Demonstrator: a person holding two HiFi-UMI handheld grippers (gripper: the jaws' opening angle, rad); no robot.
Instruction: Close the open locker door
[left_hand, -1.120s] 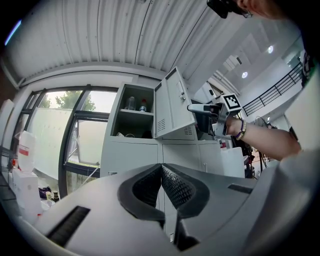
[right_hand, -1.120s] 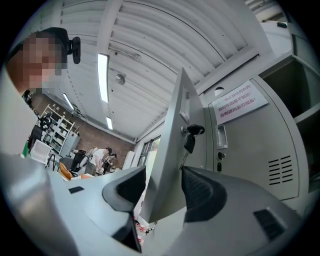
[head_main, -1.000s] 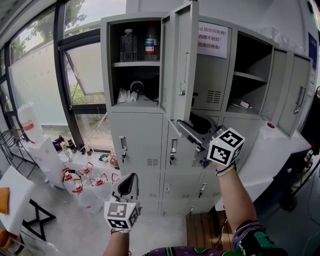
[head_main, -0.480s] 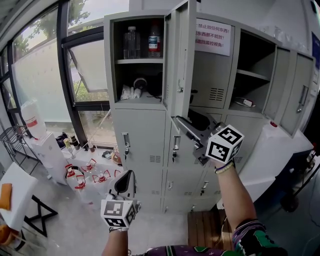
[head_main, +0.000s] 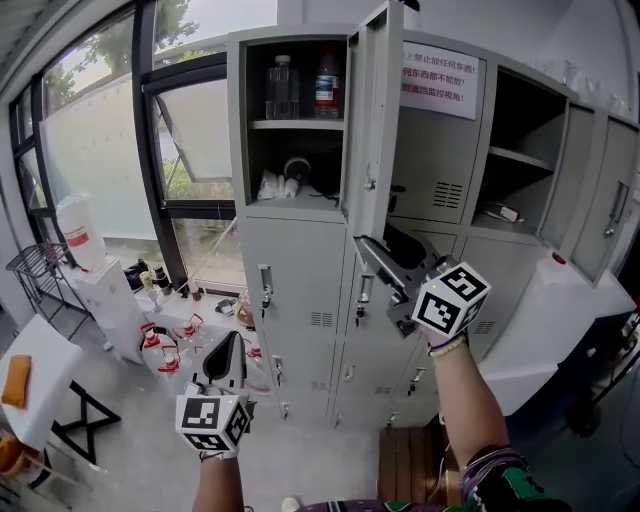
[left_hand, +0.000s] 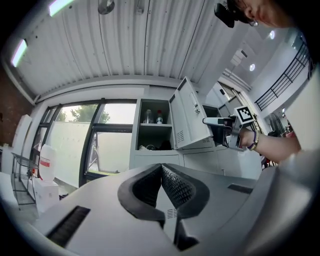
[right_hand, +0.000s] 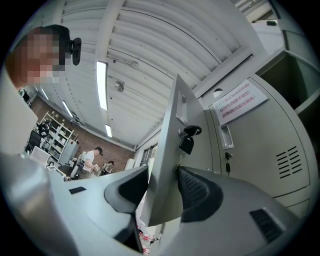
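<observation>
At the top left compartment of the grey locker bank (head_main: 296, 262), the open locker door (head_main: 373, 120) stands swung out. The right gripper (head_main: 366, 246) clamps the door's lower edge between its pads, below the hanging key (right_hand: 189, 138). The left gripper (head_main: 227, 346) hangs low, well apart from the door, its jaws together and empty.

Inside the open locker (head_main: 238, 150), a shelf (head_main: 295, 125) carries two upright bottles: a clear bottle (head_main: 282, 88) and, just beside it, a labelled bottle (head_main: 327, 90). On the compartment bottom (head_main: 300, 205) lie a crumpled white thing (head_main: 272, 186) and a dark round object (head_main: 297, 169). The grey floor (head_main: 130, 445) bears a cluster of red-handled jugs (head_main: 160, 345) near the window and a wooden pallet (head_main: 410, 462) against the lockers' base.
</observation>
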